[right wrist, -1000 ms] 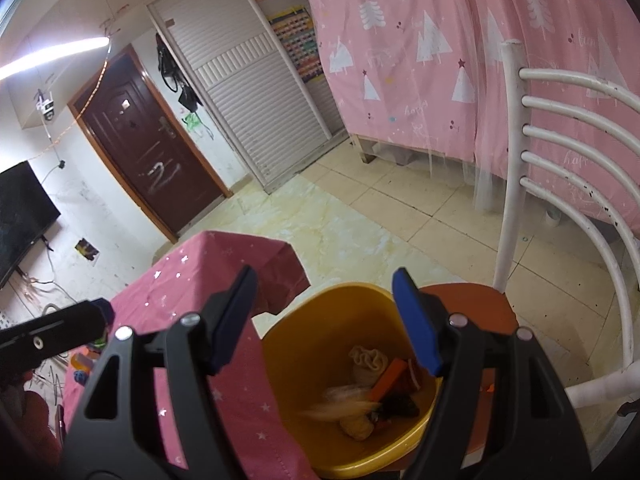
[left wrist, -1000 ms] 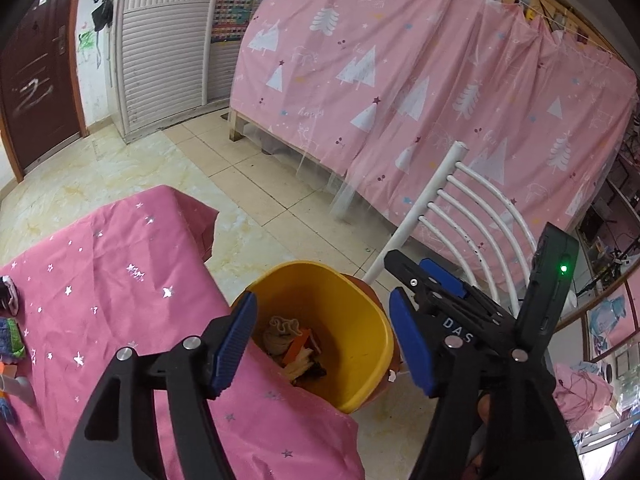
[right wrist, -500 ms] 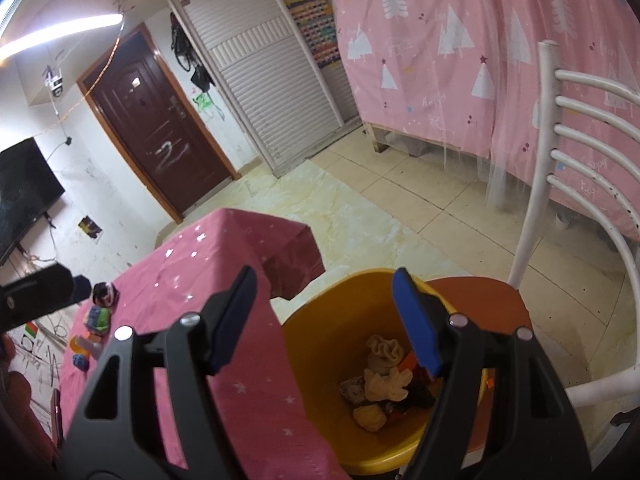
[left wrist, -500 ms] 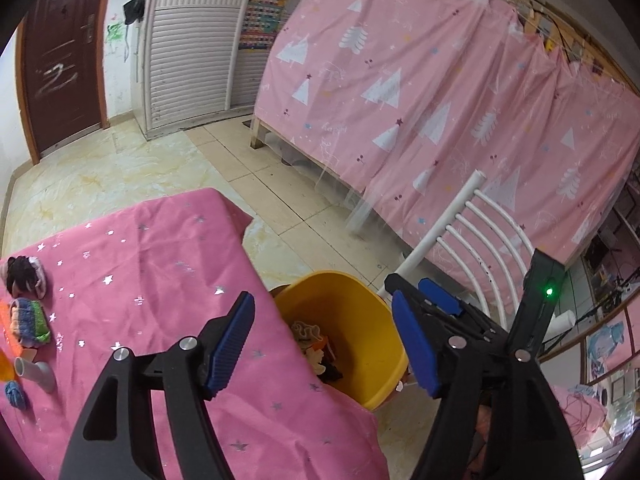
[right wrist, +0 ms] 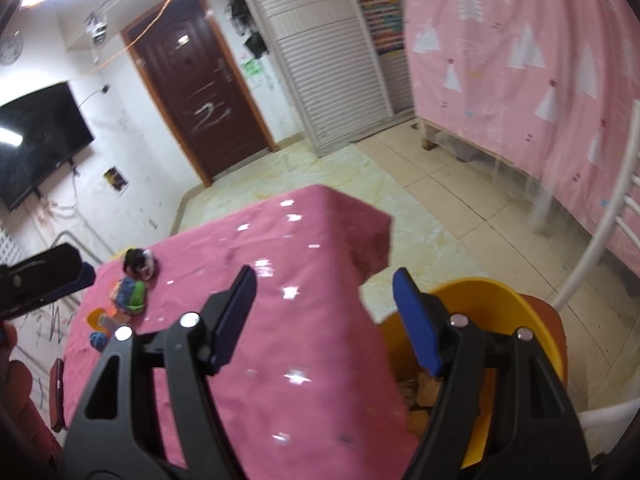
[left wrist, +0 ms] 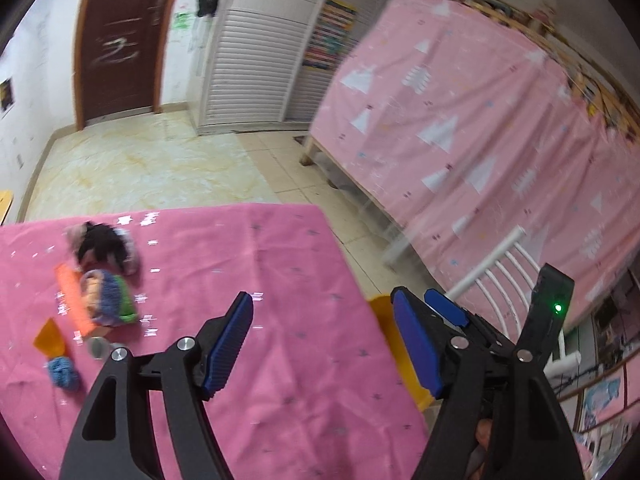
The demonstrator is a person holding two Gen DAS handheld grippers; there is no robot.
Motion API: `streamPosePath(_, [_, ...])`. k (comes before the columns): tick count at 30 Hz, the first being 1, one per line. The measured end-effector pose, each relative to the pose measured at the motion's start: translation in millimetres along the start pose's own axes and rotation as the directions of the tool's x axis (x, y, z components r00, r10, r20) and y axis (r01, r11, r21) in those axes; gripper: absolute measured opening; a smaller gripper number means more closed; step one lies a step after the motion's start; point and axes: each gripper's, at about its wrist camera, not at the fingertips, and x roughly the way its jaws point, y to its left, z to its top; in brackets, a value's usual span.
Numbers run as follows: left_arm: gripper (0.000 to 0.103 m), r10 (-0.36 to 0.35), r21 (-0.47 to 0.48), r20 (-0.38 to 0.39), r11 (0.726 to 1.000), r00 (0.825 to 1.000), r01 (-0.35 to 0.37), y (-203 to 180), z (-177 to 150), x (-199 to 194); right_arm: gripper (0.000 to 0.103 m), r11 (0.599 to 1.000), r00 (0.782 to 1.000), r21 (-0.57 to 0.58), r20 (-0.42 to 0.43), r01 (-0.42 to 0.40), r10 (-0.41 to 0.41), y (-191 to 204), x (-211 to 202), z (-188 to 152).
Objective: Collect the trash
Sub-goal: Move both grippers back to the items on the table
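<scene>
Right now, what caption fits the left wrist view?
Open, empty left gripper over pink tablecloth, trash pile ahead, yellow bin beside.

This is a room in a home where people live and sleep. A dark brown door (right wrist: 200, 92) leads out, and a white slatted cupboard (right wrist: 332, 68) stands beside it. A black TV (right wrist: 36, 140) hangs on the white wall. A pink curtain with white trees (left wrist: 460, 120) hangs around a bed frame. The floor (left wrist: 140, 168) has shiny pale tiles. A white chair (left wrist: 504, 276) stands by a desk with a pink starry cloth (left wrist: 288, 280).
</scene>
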Motion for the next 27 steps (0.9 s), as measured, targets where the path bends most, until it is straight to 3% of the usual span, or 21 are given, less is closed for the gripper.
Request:
streamPosePath(12, [0.065,0.133,-0.115,0.051,0.985,0.990,-0.126,87,1,-37,0.068,0.988,0.995,-0.131,-0.065,-0.087,0.079,85,31,1])
streamPosePath(27, [0.066,0.255,-0.229,0.023,0.942,0.967,-0.243,160,-25,-64,0.068,0.966,0.983,-0.200,-0.123,-0.161,0.138,153,59,-1])
